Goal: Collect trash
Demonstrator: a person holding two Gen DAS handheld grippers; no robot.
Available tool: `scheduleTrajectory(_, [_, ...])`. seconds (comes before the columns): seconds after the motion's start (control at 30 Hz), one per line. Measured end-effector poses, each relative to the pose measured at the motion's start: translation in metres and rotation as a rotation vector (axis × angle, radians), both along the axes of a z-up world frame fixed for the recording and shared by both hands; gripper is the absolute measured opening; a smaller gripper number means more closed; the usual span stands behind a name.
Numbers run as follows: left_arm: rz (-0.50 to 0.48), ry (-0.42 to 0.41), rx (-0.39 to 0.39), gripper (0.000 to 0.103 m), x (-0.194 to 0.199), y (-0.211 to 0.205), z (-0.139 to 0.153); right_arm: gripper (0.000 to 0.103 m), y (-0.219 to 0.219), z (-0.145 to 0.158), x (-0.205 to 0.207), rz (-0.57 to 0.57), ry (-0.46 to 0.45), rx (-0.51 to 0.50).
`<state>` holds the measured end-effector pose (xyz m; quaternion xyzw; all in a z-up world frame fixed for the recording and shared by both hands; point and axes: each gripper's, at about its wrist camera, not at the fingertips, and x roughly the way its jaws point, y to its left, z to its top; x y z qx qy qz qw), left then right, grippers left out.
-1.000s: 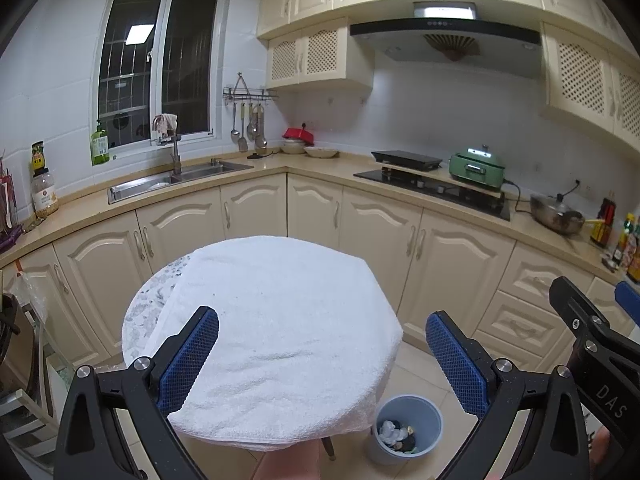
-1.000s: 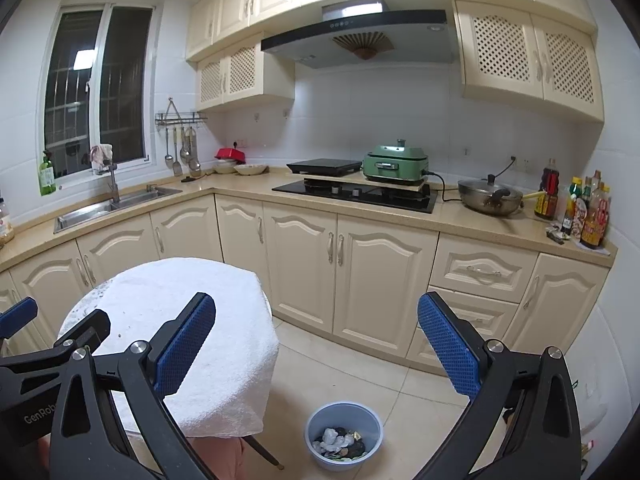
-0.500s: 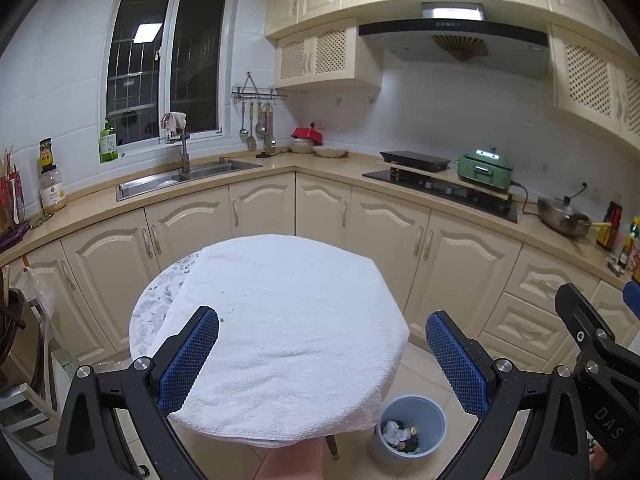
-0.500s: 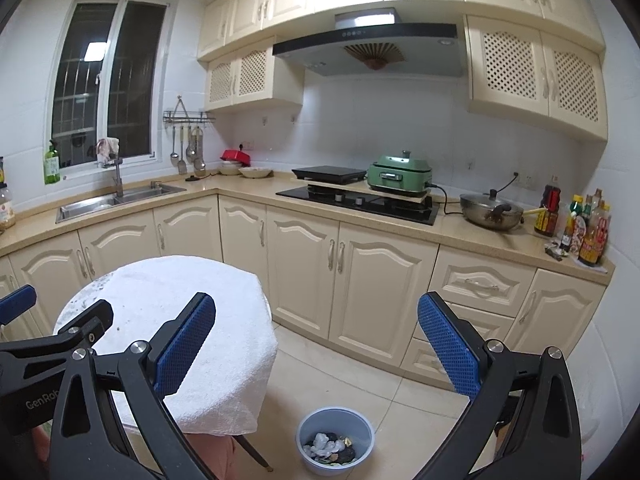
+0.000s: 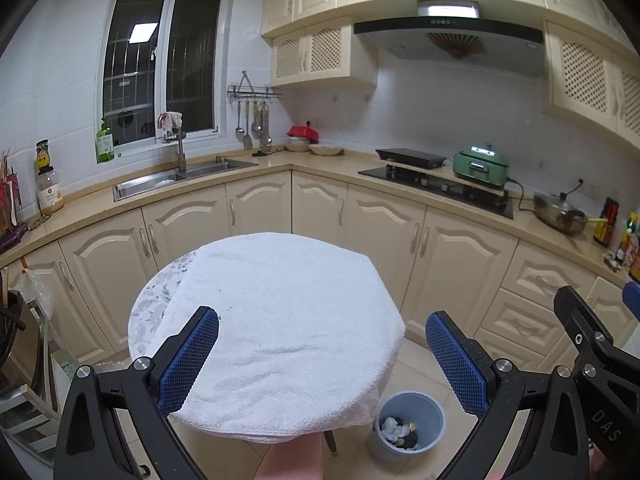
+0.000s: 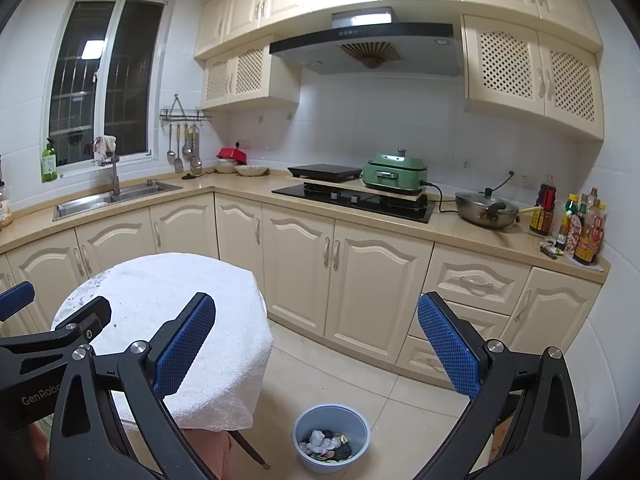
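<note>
A small round table covered by a white towel (image 5: 280,320) (image 6: 180,312) stands in front of me, with only tiny dark specks on the cloth. On the floor to its right sits a light blue bin (image 5: 408,424) (image 6: 331,438) with crumpled trash inside. My left gripper (image 5: 322,356) hangs open over the towel's near edge, nothing between its blue pads. My right gripper (image 6: 316,350) is open too, held to the right of the table above the bin, and is empty. The right gripper's black frame shows at the right edge of the left wrist view.
Cream cabinets and a beige counter (image 6: 240,196) wrap the back and right. A sink (image 5: 176,180), a hob (image 6: 352,200), a green cooker (image 6: 394,174), a pan (image 6: 486,208) and bottles (image 6: 576,228) stand on it. A chair with clutter (image 5: 16,352) is at the left. Tiled floor (image 6: 360,372) lies around the bin.
Both views have tilted slightly upward and drawn back a little; the table and bin sit lower in frame. Both grippers stay open and empty.
</note>
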<state>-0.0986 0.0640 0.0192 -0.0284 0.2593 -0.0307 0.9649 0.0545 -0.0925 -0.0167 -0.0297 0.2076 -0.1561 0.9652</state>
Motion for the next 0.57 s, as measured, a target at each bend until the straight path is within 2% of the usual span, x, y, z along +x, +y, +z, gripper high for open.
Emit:
scheduleTrajectory(0.2, [0.004,-0.011,0.003,0.102,-0.008,0.000,0.000,0.103,0.000,0.001,-0.003,-0.007,0.002,-0.002])
scheduleTrajectory(0.57, [-0.056,0.000,-0.027,0.102,-0.020,0.001,0.000,0.103,-0.002,0.001,-0.003,-0.038,0.007,-0.003])
